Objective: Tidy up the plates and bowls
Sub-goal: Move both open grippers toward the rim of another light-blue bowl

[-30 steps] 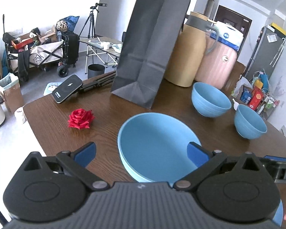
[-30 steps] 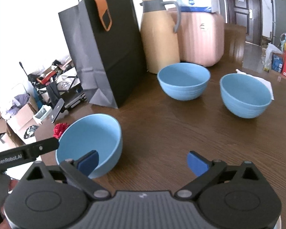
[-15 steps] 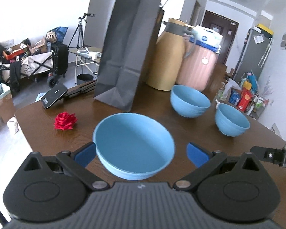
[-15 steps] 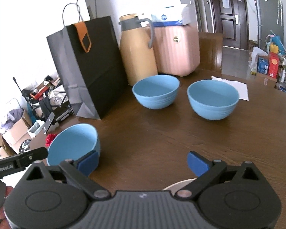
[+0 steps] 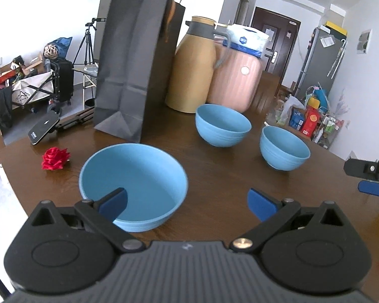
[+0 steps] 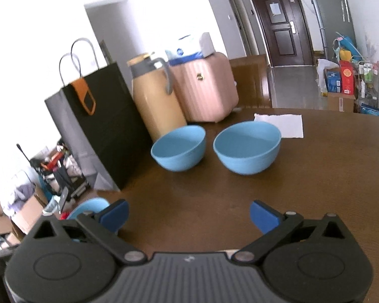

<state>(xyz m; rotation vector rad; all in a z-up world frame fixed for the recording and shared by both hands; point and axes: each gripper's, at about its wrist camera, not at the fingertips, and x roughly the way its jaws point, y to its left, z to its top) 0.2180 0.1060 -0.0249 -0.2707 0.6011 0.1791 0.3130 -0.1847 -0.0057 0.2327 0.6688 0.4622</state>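
The nearest blue bowl (image 5: 133, 185) sits upright on the wooden table (image 5: 214, 171) just ahead of the left tongs (image 5: 187, 202), its near rim partly behind the left pad, so it looks set down where that hand could take it again. Those tongs are spread wide and grip nothing. Farther ahead and to the right of them stand two more blue bowls (image 5: 223, 125) (image 5: 284, 147), side by side but apart, not yet nested, which I judge to be the stacking left to do. The right tongs (image 6: 188, 214) are likewise wide open and empty, hovering over bare table with that pair straight ahead, probably lined up for a reach. Behind the bowls a black paper bag (image 5: 136, 75), a tan jug (image 5: 193, 70) and a pink case (image 5: 236, 80) wall off the far edge, leaving the middle as working space
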